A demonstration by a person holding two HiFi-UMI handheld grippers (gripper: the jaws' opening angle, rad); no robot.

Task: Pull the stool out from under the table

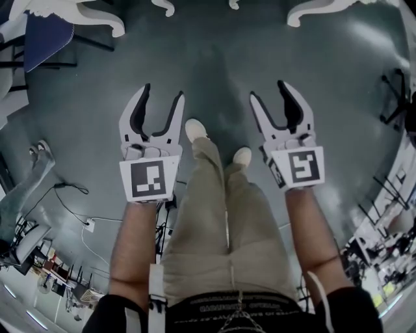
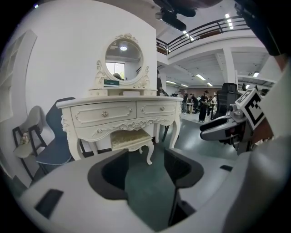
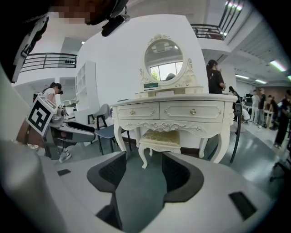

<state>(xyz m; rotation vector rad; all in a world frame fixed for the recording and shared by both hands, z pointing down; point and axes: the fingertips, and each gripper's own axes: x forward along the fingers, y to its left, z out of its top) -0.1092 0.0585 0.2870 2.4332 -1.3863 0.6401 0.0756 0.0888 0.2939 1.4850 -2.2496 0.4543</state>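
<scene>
A cream stool [image 2: 131,136] with a padded seat stands tucked under a white dressing table [image 2: 122,113] that carries an oval mirror. The right gripper view shows the same stool [image 3: 160,136] between the table's [image 3: 182,111] legs. Both grippers are held over the floor some way short of it. My left gripper [image 1: 162,94] stands open with only floor between its jaws, as its own view [image 2: 145,170] also shows. My right gripper [image 1: 268,92] is open and empty too, and its own view [image 3: 141,170] agrees. Only curved white feet [image 1: 97,19] show at the top of the head view.
A blue chair [image 2: 59,136] and a grey one stand left of the table. Several people stand far back on the right [image 2: 202,102]. Cables [image 1: 71,195] lie on the floor at the left. A black stand [image 1: 396,97] is at the right. My legs [image 1: 221,214] are between the grippers.
</scene>
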